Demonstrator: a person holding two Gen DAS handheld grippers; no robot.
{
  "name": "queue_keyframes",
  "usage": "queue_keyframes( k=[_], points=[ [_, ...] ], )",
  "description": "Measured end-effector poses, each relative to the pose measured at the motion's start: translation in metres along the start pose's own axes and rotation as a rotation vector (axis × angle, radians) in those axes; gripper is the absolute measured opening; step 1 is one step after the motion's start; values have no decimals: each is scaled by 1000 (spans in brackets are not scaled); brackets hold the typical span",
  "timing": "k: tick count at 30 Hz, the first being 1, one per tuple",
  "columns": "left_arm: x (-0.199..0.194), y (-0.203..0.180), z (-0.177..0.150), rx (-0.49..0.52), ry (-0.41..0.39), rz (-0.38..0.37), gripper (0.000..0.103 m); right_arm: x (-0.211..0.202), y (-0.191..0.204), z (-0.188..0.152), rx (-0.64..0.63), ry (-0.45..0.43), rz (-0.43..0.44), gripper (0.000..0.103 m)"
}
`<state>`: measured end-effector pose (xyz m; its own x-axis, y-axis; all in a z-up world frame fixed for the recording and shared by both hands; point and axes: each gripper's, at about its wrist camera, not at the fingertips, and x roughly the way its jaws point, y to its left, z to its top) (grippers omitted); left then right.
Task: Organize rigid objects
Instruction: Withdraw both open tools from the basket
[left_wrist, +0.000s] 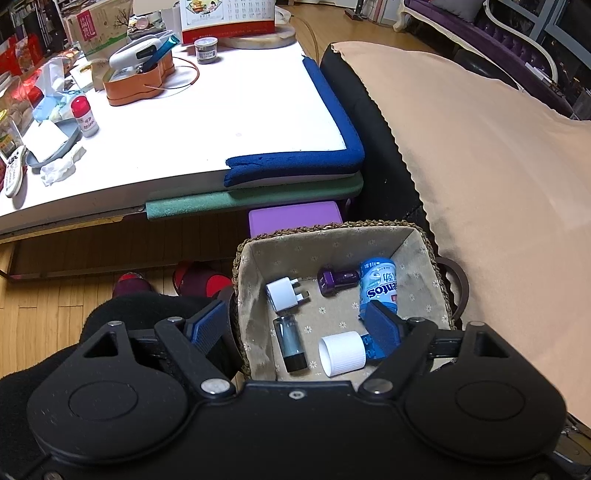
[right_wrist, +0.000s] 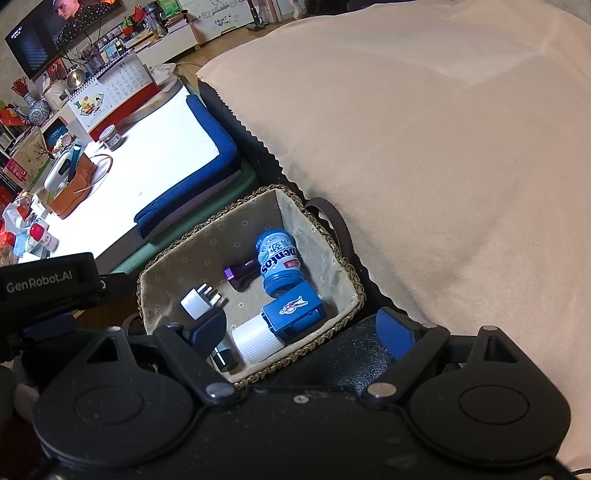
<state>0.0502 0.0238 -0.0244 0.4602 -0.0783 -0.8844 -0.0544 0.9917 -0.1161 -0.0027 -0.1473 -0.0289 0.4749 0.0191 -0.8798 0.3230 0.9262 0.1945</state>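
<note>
Both tools are hanging over the basket (left_wrist: 424, 236) at the lower middle of each frame, and neither has anything in its grip. The left tool (left_wrist: 299, 325) is standing wide open, its right pad just in front of the Mentos bottle (left_wrist: 378, 284) and the blue bottle (right_wrist: 291, 312); whether it is touching them I cannot tell. The right tool (right_wrist: 306, 328) is spread wide too, one pad over the basket's near corner, the other outside the rim above black upholstery.

Inside the basket five things are lying: the Mentos bottle on its side near the far right corner, a purple piece (left_wrist: 338, 281) just left of it, a white plug (left_wrist: 282, 293) toward the left wall, a dark vial (left_wrist: 290, 343) at the near left, and the blue bottle with its white cap (left_wrist: 341, 353) near the front. The basket is sitting beside the beige cloth (left_wrist: 480, 184), below the desk (left_wrist: 240, 110) edge at the upper left.

My read: the sorting is in mid-course, with the tools choosing a piece. The next move is calling for a lowering of one tool over a single item, most likely the capped bottle closest to the pads, squaring the jaws across its body and closing without nudging the neighbours. The round bottles may be rolling away under a glancing touch.
</note>
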Motion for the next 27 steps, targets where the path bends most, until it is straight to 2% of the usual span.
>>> queue_keyframes(
  k=[27],
  points=[
    [-3, -4, -5, 33, -10, -15, 81, -5, -6, -1, -9, -15, -11, 90]
  ],
)
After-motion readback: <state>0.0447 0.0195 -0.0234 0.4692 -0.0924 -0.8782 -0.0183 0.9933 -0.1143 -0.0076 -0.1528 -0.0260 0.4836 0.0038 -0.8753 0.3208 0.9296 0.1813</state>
